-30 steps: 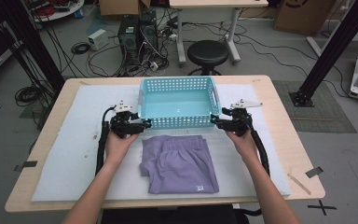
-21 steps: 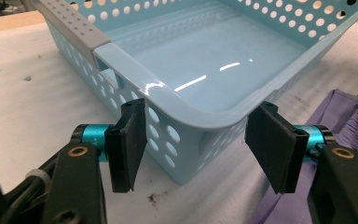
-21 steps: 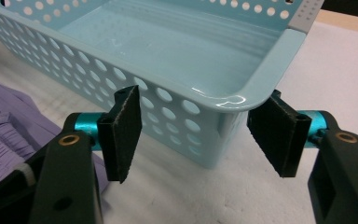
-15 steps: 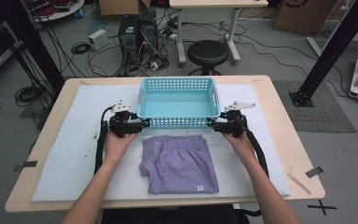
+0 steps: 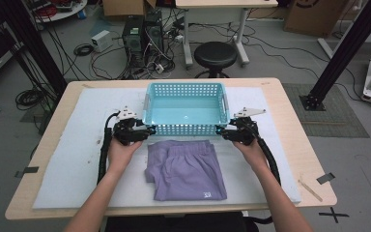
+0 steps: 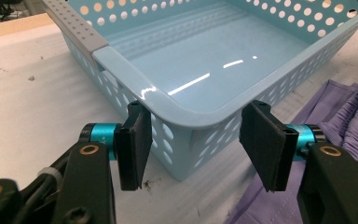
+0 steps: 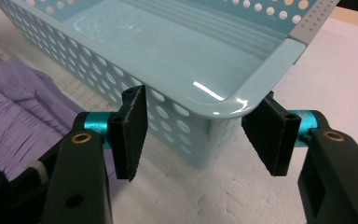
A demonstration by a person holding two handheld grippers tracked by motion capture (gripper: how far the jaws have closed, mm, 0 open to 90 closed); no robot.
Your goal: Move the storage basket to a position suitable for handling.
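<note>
High view: the light-blue basket (image 5: 185,107) sits mid-table on the white foam mat (image 5: 67,159), with the folded purple shorts (image 5: 186,169) lying just in front of it, and you have a gripper at each near corner. Your left gripper (image 5: 146,130) straddles the near-left corner and your right gripper (image 5: 221,130) the near-right one.

In the left gripper view the jaws have just been closing around the corner (image 6: 186,123), with the basket wall between them; the left pad (image 6: 133,144) sits against the perforated side, while the right pad (image 6: 265,144) stands a little off the front wall. So this grasp is not complete (treat it as unclenched for now). In the right gripper view the jaws have likewise been narrowing on their corner (image 7: 214,126); both pads are very near the plastic, but I cannot tell whether they press on it.

To do this well, I would judge you should finish the squeeze on both sides before you lift or slide anything. A rounded corner gives the flat pads little to bite on, so seat them just below the thick rim (image 6: 135,79), where the lip can catch. Close both hands evenly, since an uneven pinch would probably twist the basket. Keep your right-hand pad of the left gripper clear of the shorts' edge (image 6: 340,116), which lies just beside it.
</note>
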